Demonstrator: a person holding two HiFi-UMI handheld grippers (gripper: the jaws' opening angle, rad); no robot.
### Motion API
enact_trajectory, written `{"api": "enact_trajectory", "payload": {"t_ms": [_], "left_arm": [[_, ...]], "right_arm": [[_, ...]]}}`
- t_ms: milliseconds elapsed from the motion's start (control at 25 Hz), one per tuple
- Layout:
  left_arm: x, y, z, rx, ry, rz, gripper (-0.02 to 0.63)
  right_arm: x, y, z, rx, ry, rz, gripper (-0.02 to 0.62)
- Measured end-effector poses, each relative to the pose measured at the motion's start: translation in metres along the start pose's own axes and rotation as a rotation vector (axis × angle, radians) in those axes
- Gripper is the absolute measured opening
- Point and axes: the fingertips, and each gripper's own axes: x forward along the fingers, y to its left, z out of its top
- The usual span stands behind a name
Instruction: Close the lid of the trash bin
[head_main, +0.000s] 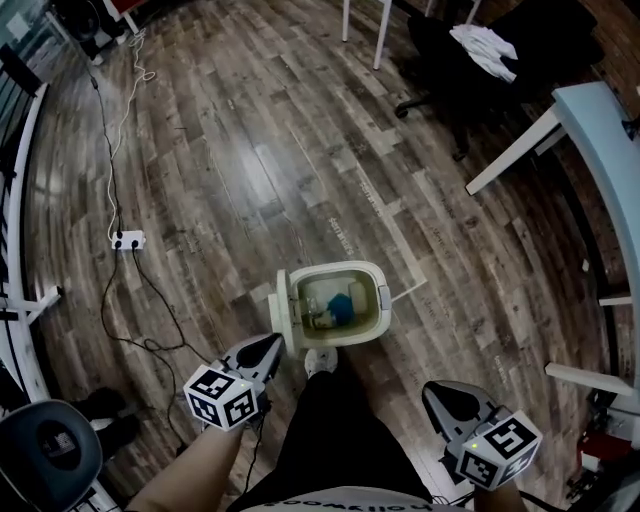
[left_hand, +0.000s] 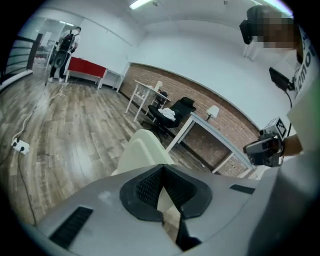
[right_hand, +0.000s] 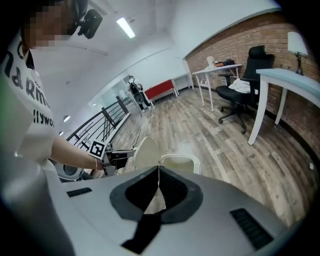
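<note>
A cream trash bin (head_main: 372, 310) stands on the wood floor, just ahead of the person's shoe. Its lid (head_main: 283, 318) is swung up on the left side, and something blue lies inside. My left gripper (head_main: 270, 346) is shut, empty, with its tips just below the raised lid; I cannot tell whether they touch. In the left gripper view the lid (left_hand: 142, 149) fills the space right beyond the left gripper (left_hand: 163, 166). My right gripper (head_main: 433, 391) is shut on nothing, lower right of the bin and apart from it. The right gripper view shows the right gripper (right_hand: 159, 167), the bin (right_hand: 181, 161) and the lid (right_hand: 144, 149).
A power strip (head_main: 128, 240) with trailing cables lies on the floor at the left. A black office chair (head_main: 470, 55) with a white cloth stands far right, beside a pale blue table (head_main: 600, 125). A white railing (head_main: 18, 200) runs down the left edge.
</note>
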Motion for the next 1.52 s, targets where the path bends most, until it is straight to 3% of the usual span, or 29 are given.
{"api": "enact_trajectory", "payload": {"t_ms": [320, 560, 1040, 1320, 1520], "left_arm": [[0.055, -0.045, -0.009, 0.004, 0.124, -0.174, 0.006], [0.092, -0.064, -0.017, 0.068, 0.217, -0.239, 0.006], [0.148, -0.075, -0.040, 0.070, 0.345, -0.354, 0.006], [0.156, -0.075, -0.044, 0.130, 0.437, -0.435, 0.006], [0.167, -0.068, -0.037, 0.089, 0.400, -0.381, 0.006]], "right_arm": [[0.014, -0.013, -0.021, 0.109, -0.011, 0.005, 0.011], [0.018, -0.032, -0.032, 0.199, -0.006, -0.010, 0.011], [0.033, -0.058, -0.047, 0.290, 0.042, -0.050, 0.011], [0.037, -0.062, -0.028, 0.213, 0.041, -0.080, 0.011], [0.040, -0.073, -0.029, 0.179, 0.056, -0.045, 0.011]]}}
